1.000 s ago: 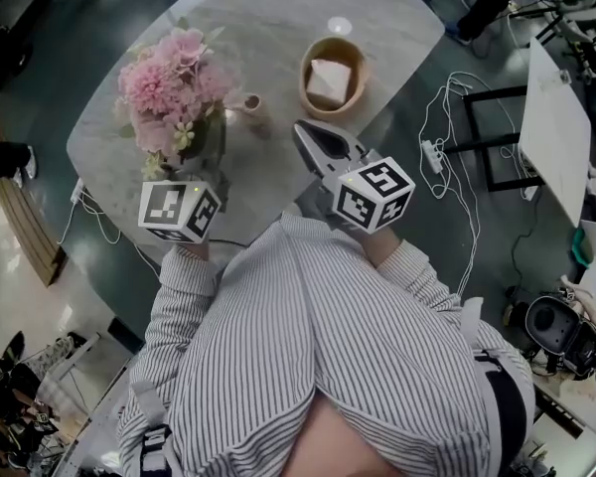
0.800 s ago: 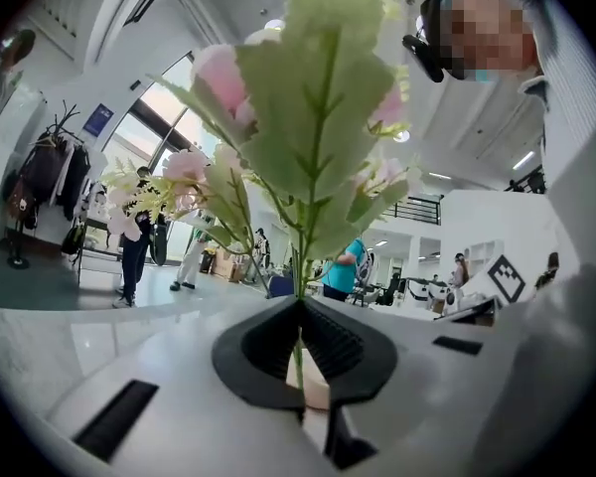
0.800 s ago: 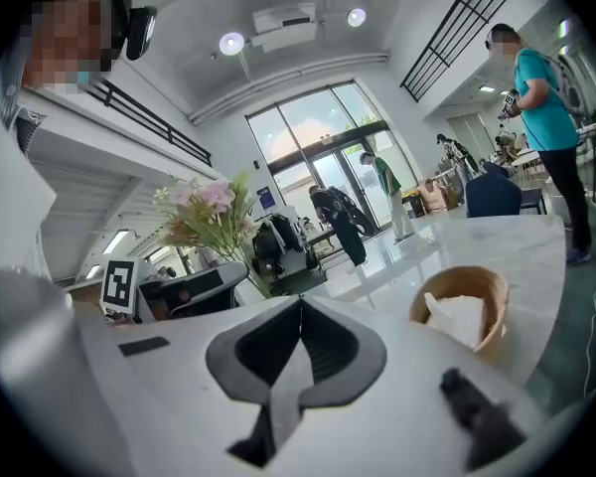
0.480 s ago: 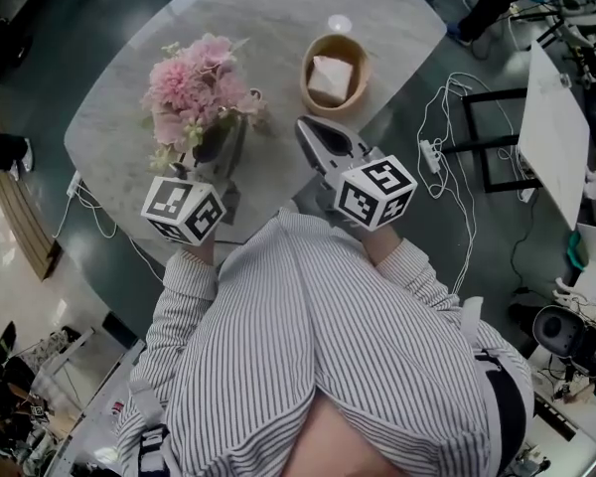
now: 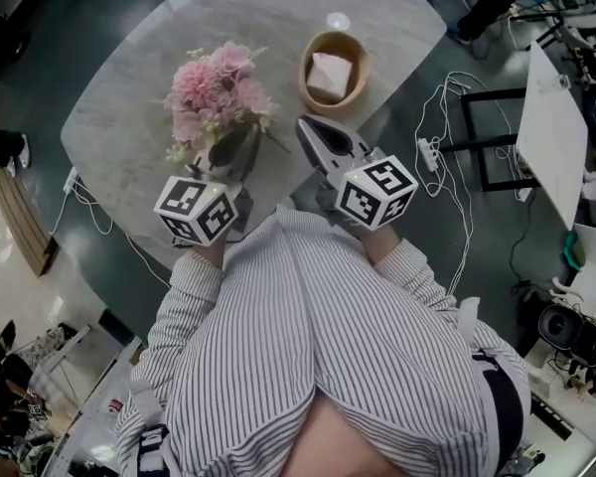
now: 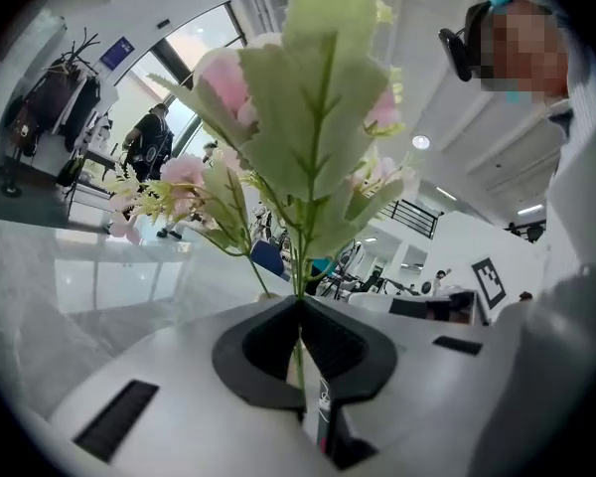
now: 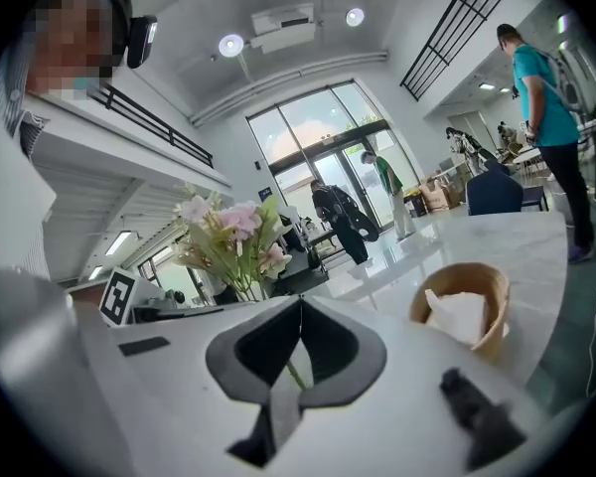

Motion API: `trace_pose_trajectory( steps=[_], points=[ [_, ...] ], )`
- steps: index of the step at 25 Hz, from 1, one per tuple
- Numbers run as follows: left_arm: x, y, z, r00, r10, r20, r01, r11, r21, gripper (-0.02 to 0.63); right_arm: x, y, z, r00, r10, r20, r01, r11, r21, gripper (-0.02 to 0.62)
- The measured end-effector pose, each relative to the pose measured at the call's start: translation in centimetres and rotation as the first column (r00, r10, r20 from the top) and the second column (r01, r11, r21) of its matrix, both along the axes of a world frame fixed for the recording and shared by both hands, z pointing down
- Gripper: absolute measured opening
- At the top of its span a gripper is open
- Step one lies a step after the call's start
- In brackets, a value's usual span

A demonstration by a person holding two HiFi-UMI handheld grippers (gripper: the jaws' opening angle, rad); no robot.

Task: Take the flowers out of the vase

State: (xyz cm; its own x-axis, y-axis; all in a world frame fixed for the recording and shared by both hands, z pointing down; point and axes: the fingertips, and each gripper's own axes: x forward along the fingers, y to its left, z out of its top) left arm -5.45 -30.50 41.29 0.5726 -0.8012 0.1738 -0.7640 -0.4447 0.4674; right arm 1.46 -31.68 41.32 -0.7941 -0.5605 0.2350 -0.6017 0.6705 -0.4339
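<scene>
The pink flowers [image 5: 219, 87] with pale green leaves stand over the marble table [image 5: 119, 137], left of its middle. My left gripper [image 5: 233, 154] is shut on their thin green stems. In the left gripper view the stems rise straight out of the shut jaws [image 6: 300, 308] and the bouquet [image 6: 308, 97] fills the picture. My right gripper [image 5: 308, 129] hovers just right of the bouquet, jaws shut [image 7: 300, 303]. A short green sliver shows in the gap behind its tips; whether it is gripped I cannot tell. In that view the flowers [image 7: 228, 232] stand to the left. No vase shows in any view.
A wooden bowl [image 5: 356, 68] holding a white napkin sits on the table beyond the right gripper, also at the right in the right gripper view [image 7: 492, 301]. A small white disc [image 5: 339, 23] lies at the far edge. Cables and a power strip [image 5: 432, 152] lie on the floor, right.
The left gripper has carried the flowers rightward across the table, toward the right gripper, and rolled a little. The right gripper has stayed in place.
</scene>
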Motion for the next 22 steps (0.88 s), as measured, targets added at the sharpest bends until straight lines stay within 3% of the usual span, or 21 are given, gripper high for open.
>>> trace_pose_trajectory(
  steps=[5, 22],
  points=[
    [-0.01, -0.1, 0.55, 1.0, -0.012, -0.014, 0.011, 0.999, -0.036, 0.017, 0.13, -0.09, 0.49, 0.999, -0.007, -0.034, 0.008, 1.0, 0.003, 0.015],
    [0.46, 0.11, -0.11, 1.0, 0.021, -0.023, -0.022, 1.0, -0.013, 0.017, -0.62, 0.49, -0.1, 0.998, -0.052, -0.031, 0.053, 0.998, 0.033, 0.015]
  ],
)
